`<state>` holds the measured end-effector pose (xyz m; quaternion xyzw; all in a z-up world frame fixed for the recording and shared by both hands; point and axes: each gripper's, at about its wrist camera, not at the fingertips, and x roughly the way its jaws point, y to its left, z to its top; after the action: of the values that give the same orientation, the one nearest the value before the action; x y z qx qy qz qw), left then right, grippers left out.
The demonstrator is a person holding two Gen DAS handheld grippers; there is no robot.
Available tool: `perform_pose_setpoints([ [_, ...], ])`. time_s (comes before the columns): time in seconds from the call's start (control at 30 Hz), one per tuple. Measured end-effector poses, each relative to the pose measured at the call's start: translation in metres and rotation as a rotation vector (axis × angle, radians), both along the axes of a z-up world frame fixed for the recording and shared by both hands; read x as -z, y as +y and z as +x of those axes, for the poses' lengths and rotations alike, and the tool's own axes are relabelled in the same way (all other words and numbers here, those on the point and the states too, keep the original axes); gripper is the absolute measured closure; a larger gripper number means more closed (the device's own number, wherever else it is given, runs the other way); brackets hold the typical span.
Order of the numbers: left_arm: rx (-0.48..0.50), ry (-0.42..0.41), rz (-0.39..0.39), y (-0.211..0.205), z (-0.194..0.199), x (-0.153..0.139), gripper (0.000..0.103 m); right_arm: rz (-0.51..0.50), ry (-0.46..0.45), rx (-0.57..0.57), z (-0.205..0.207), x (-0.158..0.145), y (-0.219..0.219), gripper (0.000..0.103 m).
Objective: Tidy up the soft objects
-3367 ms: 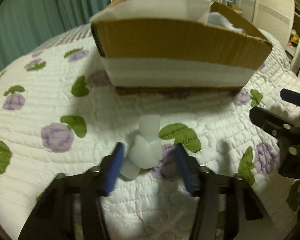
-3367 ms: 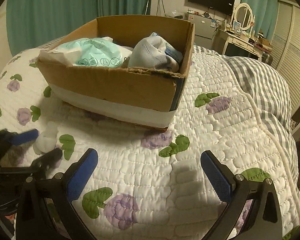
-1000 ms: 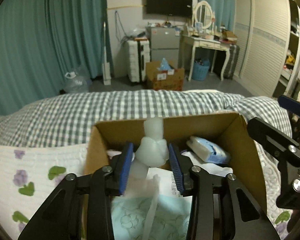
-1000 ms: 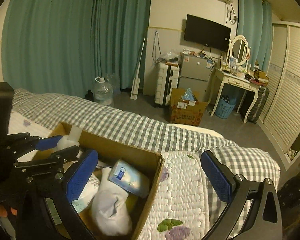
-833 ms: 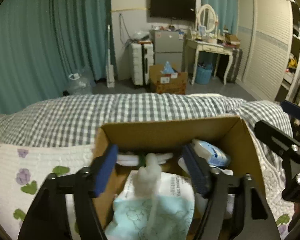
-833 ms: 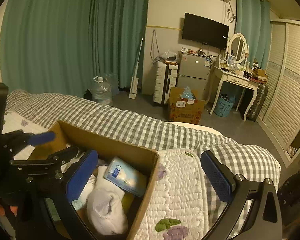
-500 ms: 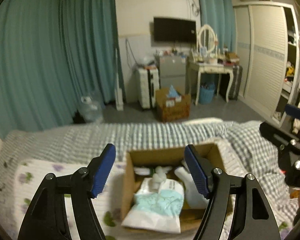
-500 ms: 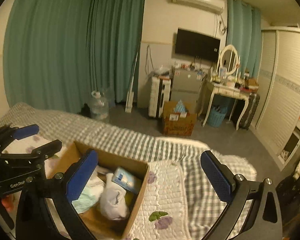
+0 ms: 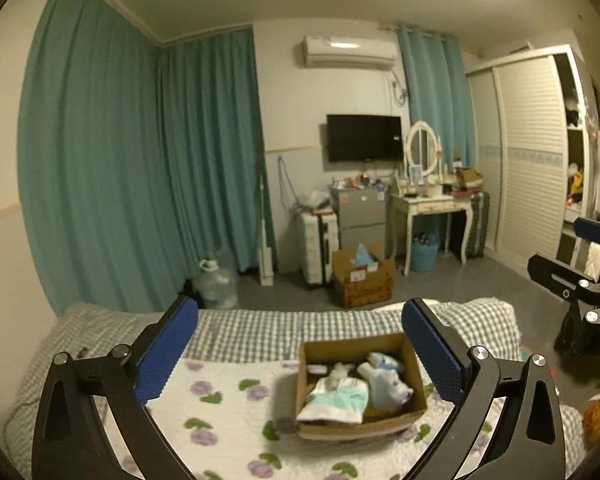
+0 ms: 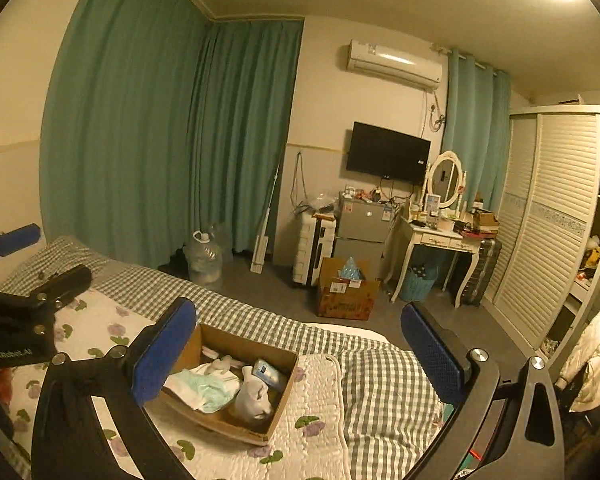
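Since the earlier frame both grippers rise away and the white soft toy (image 9: pixel 340 372) now lies in the cardboard box (image 9: pixel 358 426) on the bed (image 9: pixel 228 408). Left gripper (image 9: pixel 300 356) has just been opening, nothing between its fingers; right gripper (image 10: pixel 300 356) is spread, empty. Drop-off seems finished; next, look for another soft object.

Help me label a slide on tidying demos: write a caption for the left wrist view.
Open left gripper raised above a cardboard box of soft items on the floral quilt.
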<state>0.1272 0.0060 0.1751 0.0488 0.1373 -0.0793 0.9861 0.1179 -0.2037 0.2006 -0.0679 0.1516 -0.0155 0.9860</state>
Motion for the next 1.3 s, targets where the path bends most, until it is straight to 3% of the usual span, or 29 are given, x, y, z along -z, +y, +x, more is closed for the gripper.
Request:
perform_pose_setpoints([
  [0.13,-0.025,-0.008,-0.016,0.011,-0.014,0.021,0.000,0.038,-0.011,-0.005,-0.015,0.020,0.003,0.000],
  [0.5,-0.086,-0.006,-0.070,0.015,0.013,0.144,0.000,0.133,-0.077,0.002,0.011,0.156,0.007,0.000],
  [0.7,-0.095,0.067,-0.038,0.013,0.035,0.204,0.000,0.137,0.017,0.028,0.037,0.217,0.004,0.000],
  [0.83,-0.094,0.095,-0.039,0.016,0.035,0.216,0.000,0.116,0.057,0.054,0.044,0.230,0.003,0.000],
  [1.3,-0.074,0.107,-0.054,0.017,0.034,0.219,0.000,0.114,0.063,0.056,0.043,0.233,0.002,0.000],
])
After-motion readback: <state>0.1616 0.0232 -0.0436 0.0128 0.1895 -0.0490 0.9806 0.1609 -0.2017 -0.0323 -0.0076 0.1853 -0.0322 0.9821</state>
